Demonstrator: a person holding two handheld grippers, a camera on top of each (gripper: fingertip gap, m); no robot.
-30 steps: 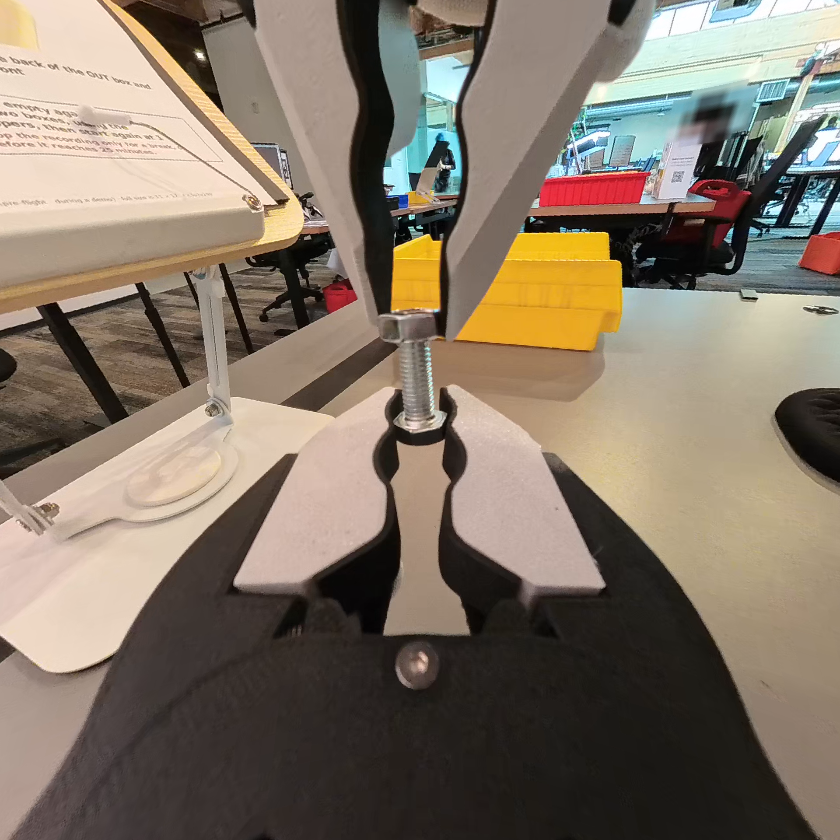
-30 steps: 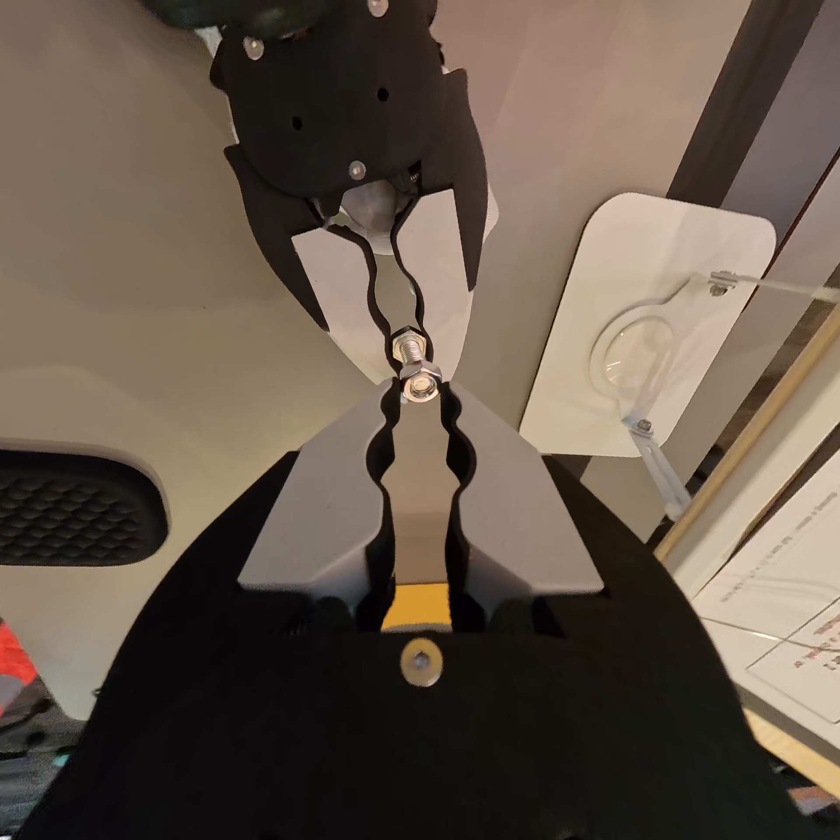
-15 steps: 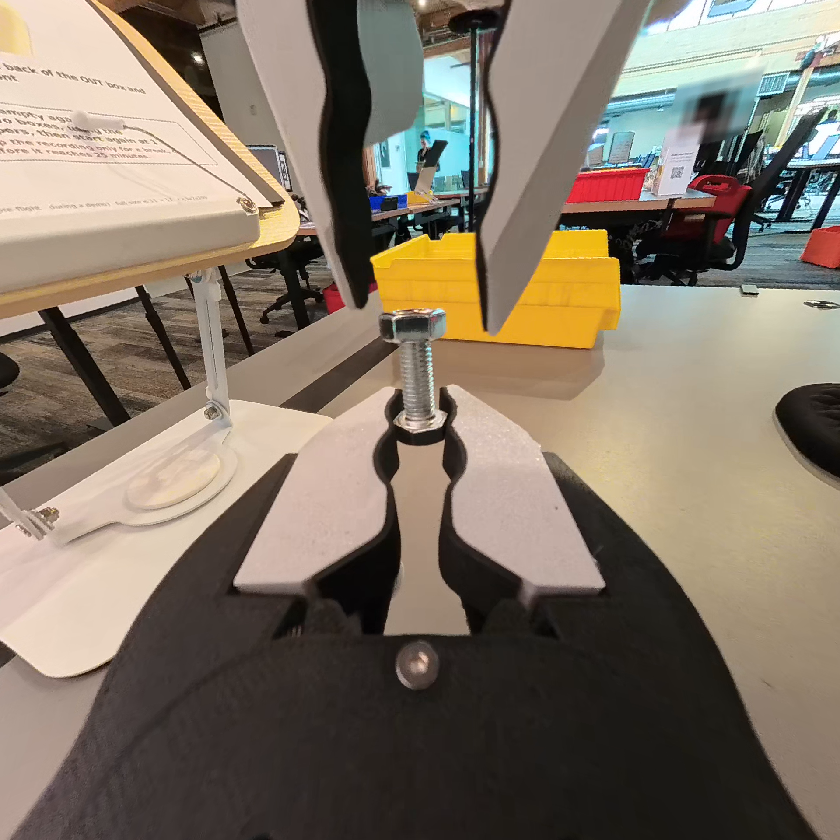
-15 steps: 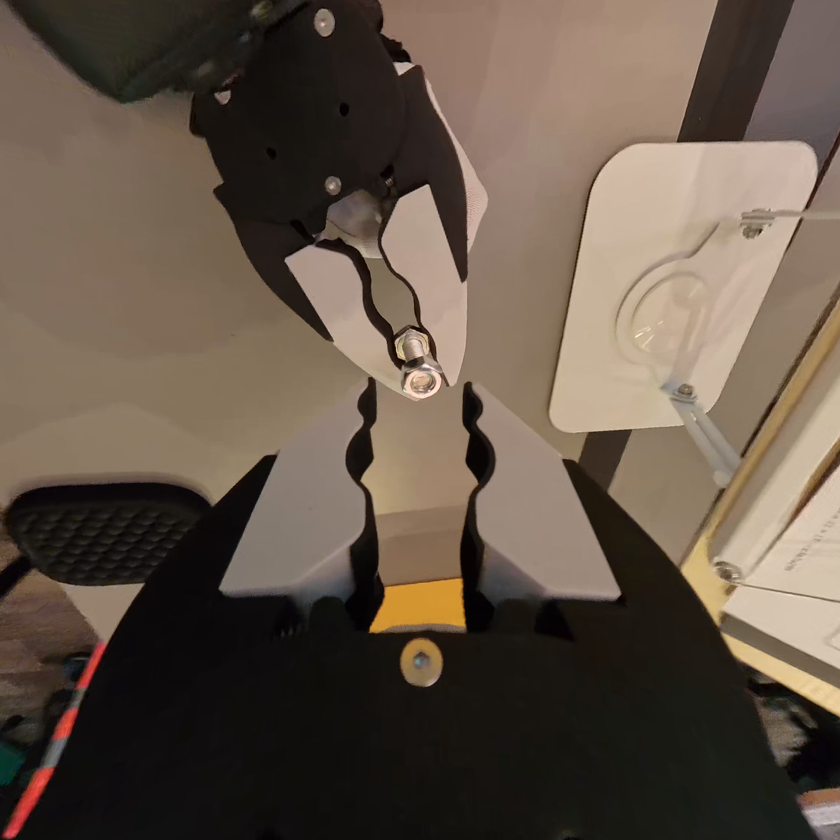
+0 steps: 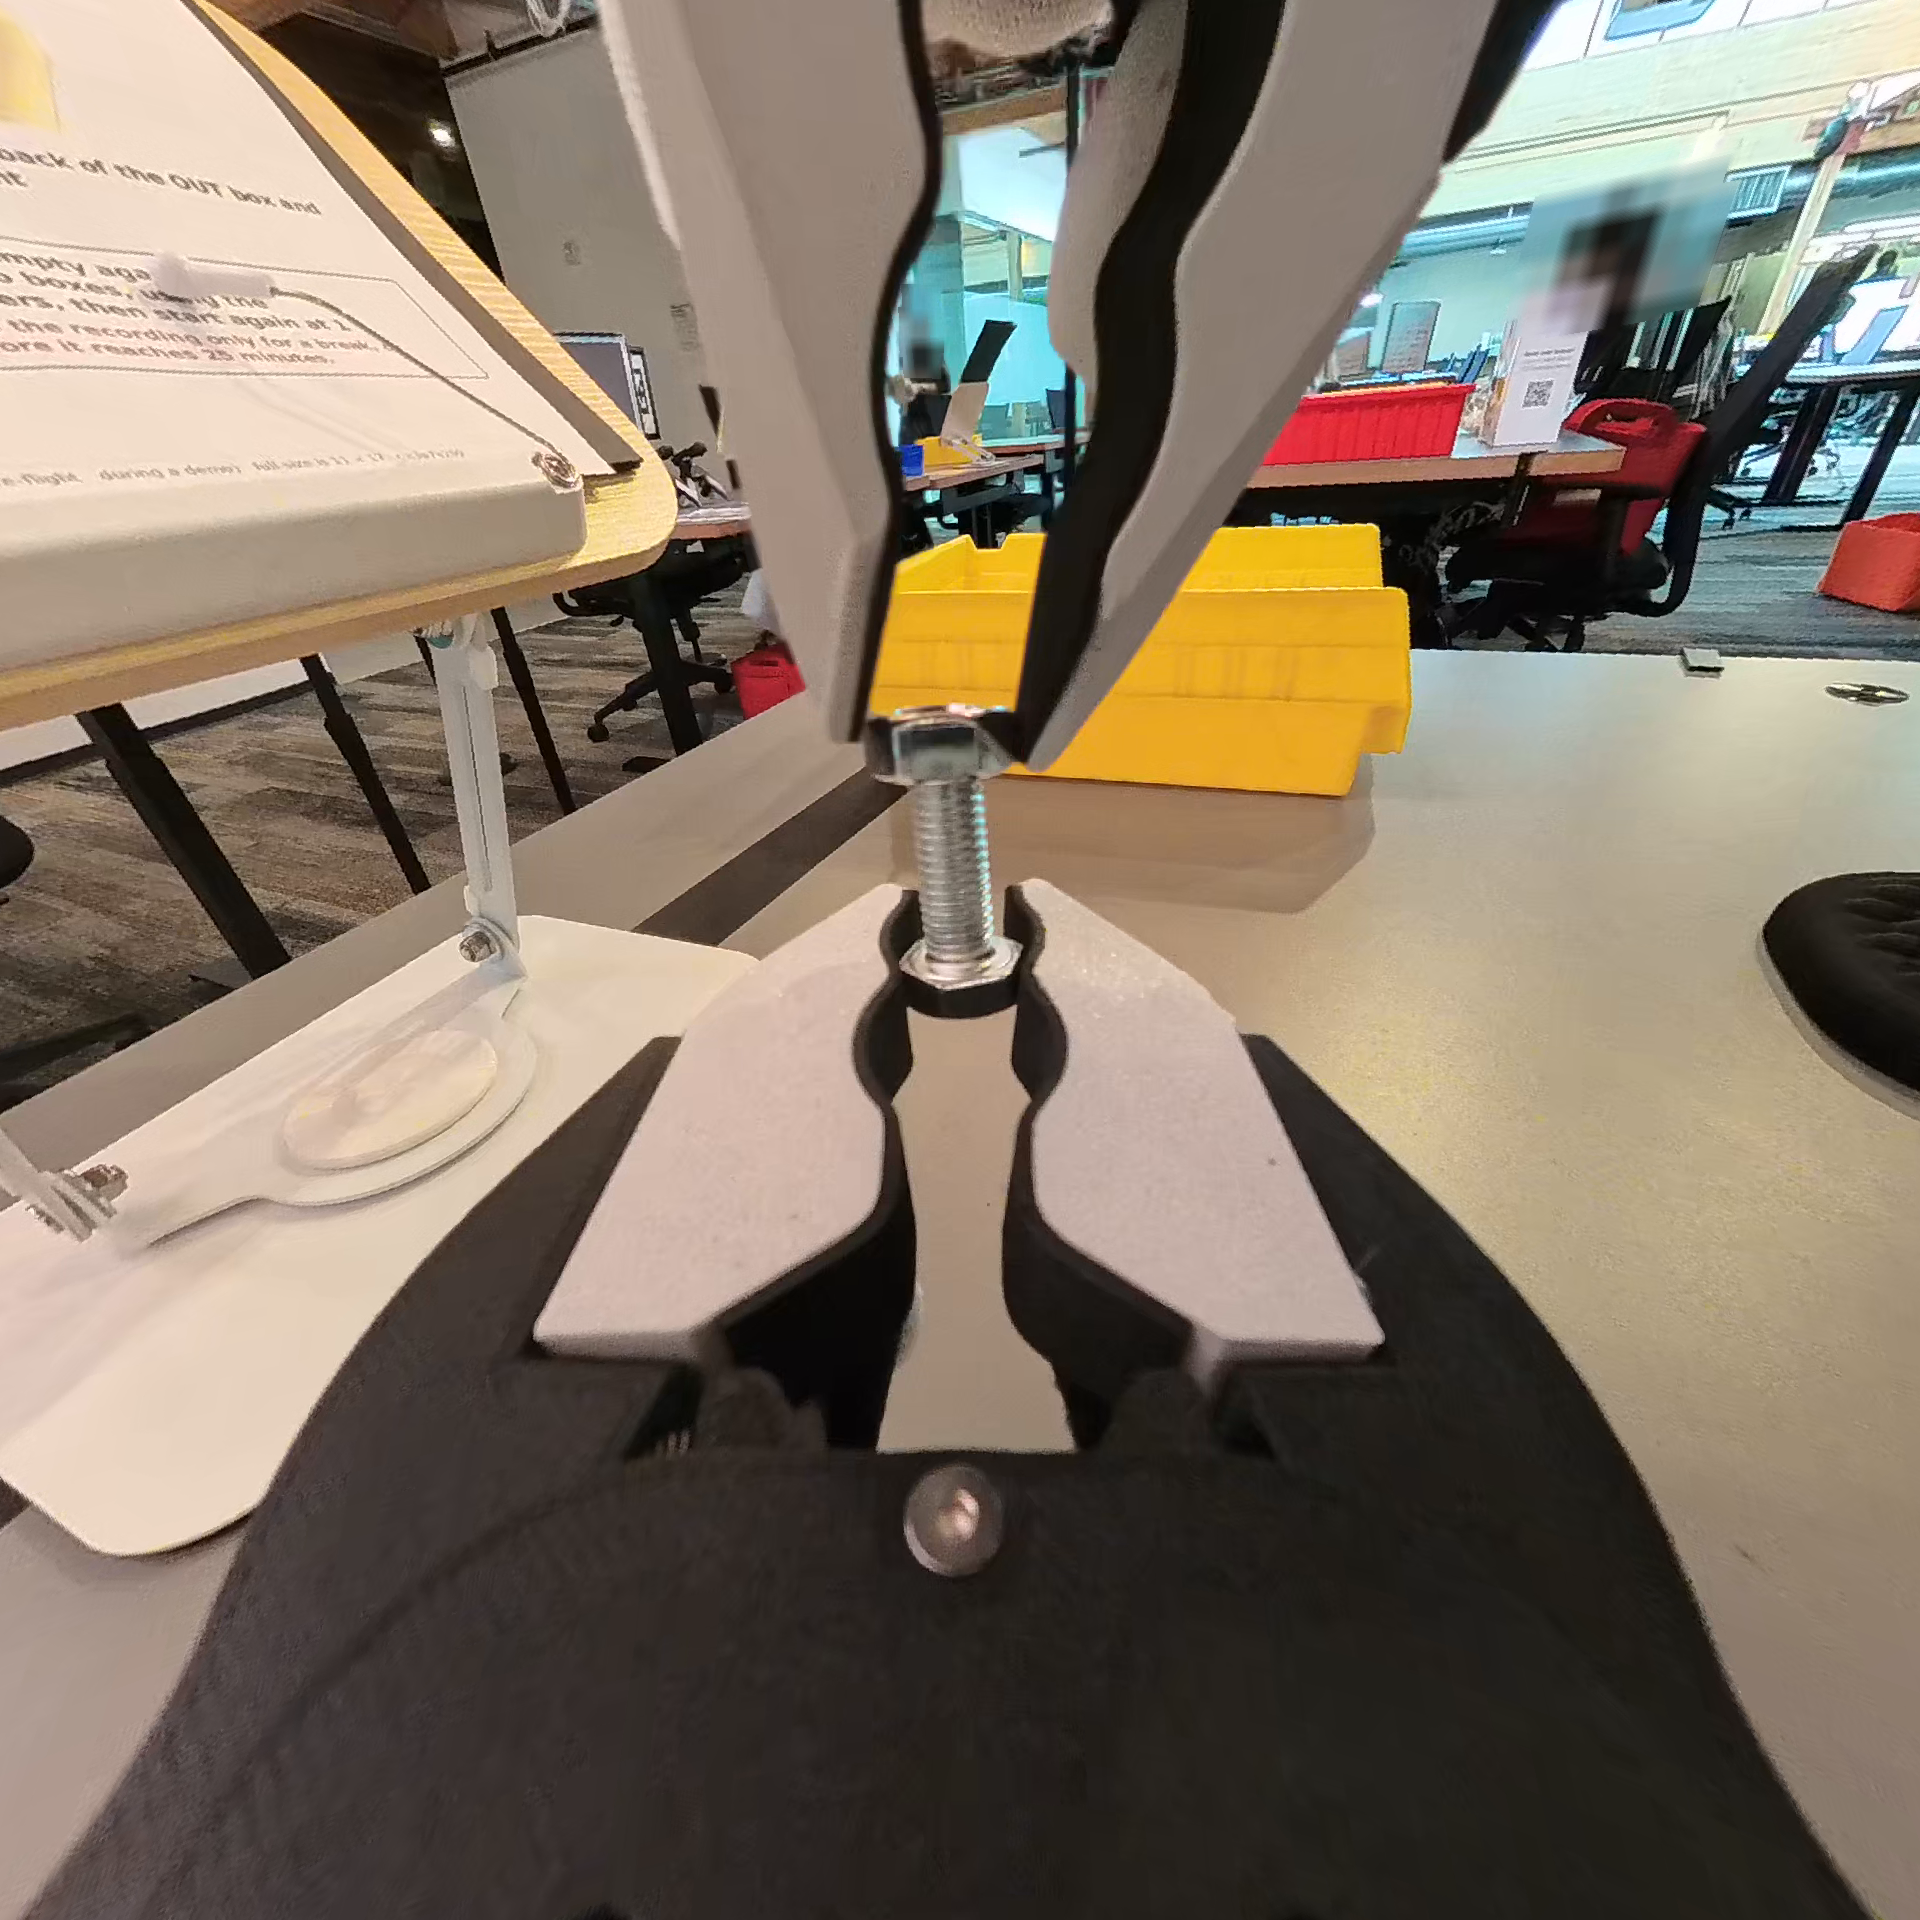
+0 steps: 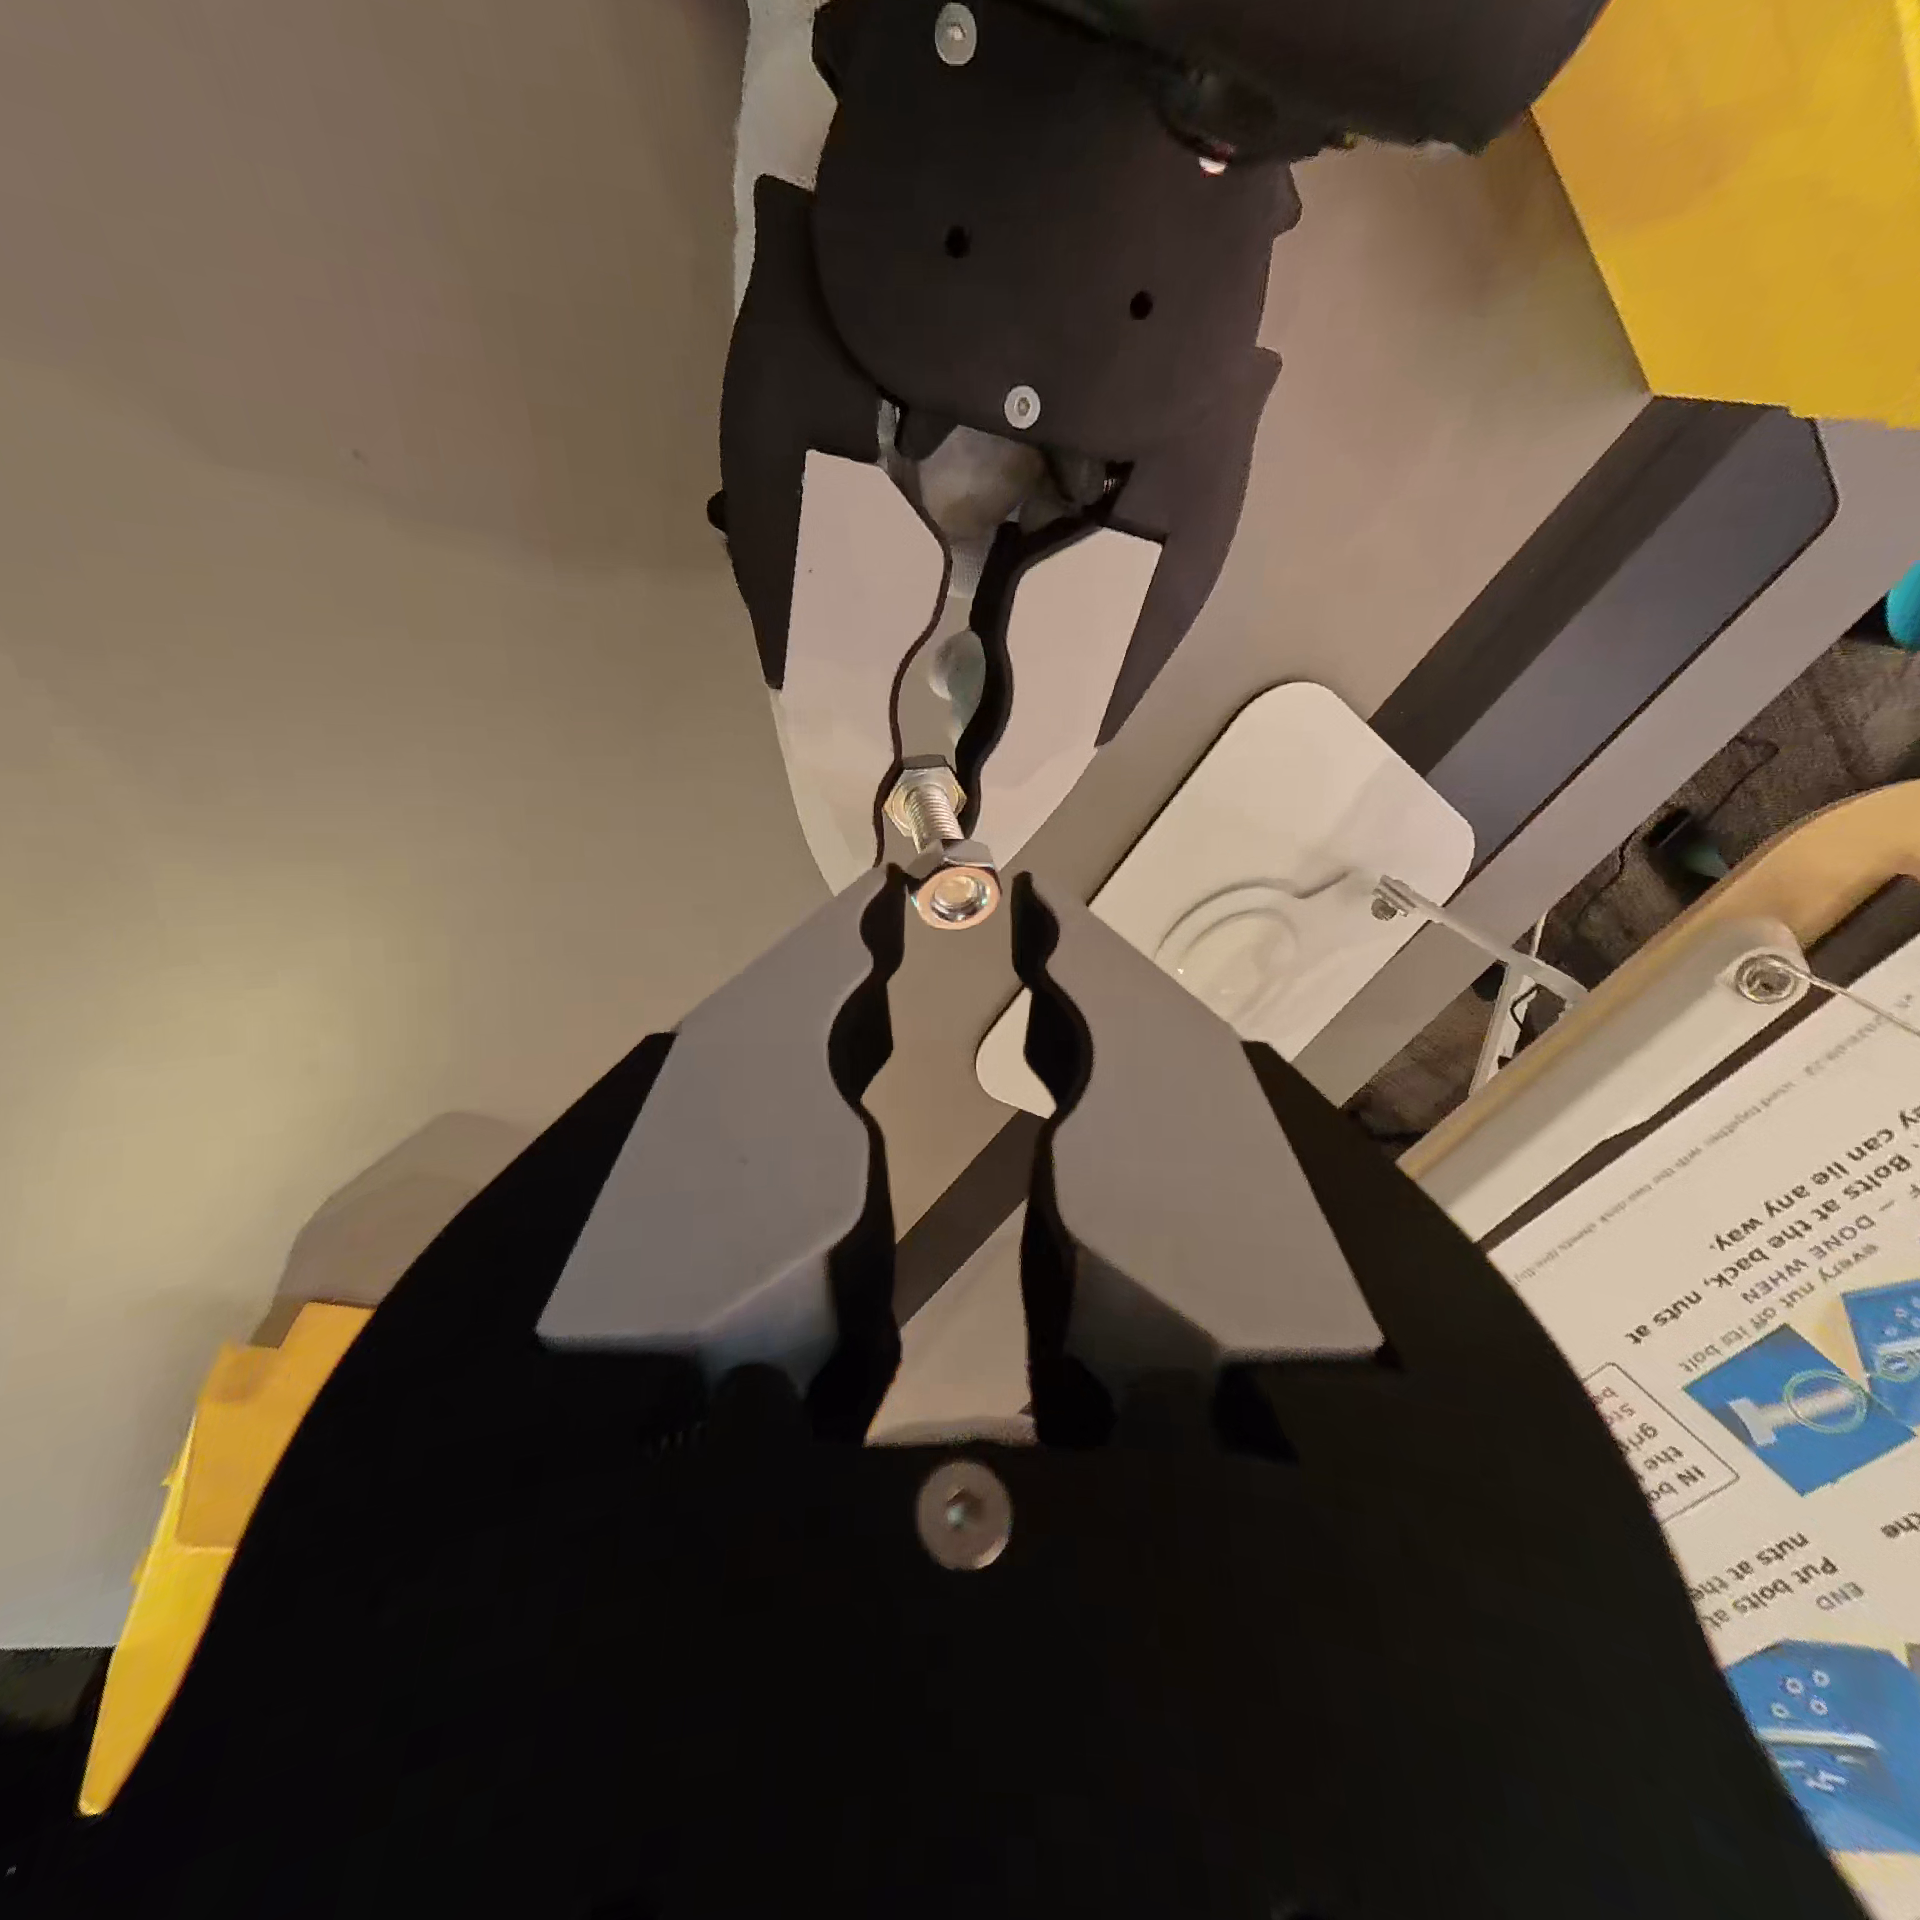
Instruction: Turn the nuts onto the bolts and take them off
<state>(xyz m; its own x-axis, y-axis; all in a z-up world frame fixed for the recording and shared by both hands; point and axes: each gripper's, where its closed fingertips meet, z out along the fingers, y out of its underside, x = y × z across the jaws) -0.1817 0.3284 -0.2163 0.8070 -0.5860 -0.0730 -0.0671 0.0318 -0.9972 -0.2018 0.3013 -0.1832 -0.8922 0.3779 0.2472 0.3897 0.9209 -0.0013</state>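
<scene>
A silver bolt (image 5: 951,873) stands upright above the grey table (image 5: 1507,987). My left gripper (image 5: 958,935) is shut on the nut (image 5: 958,966) that sits low on the bolt's thread. My right gripper (image 5: 935,727) comes down from above, and its fingertips are closed on the hex bolt head (image 5: 935,746). In the right wrist view the bolt head (image 6: 953,899) sits between my right gripper's tips (image 6: 954,888). Beyond it, the nut (image 6: 928,781) is held in the left gripper (image 6: 930,821).
A yellow bin (image 5: 1143,665) stands on the table behind the bolt. A white stand base (image 5: 312,1195) carries a tilted board with an instruction sheet (image 5: 260,416) at the left. A black mat (image 5: 1860,966) lies at the right edge. Another yellow bin corner (image 6: 1714,208) shows at the upper right. About 5 cm separates my left fingertips from my right.
The right gripper let go of the bolt head and opened above it half a second ago. It has now turned and closed on the head again. The left gripper has kept hold of the nut.
</scene>
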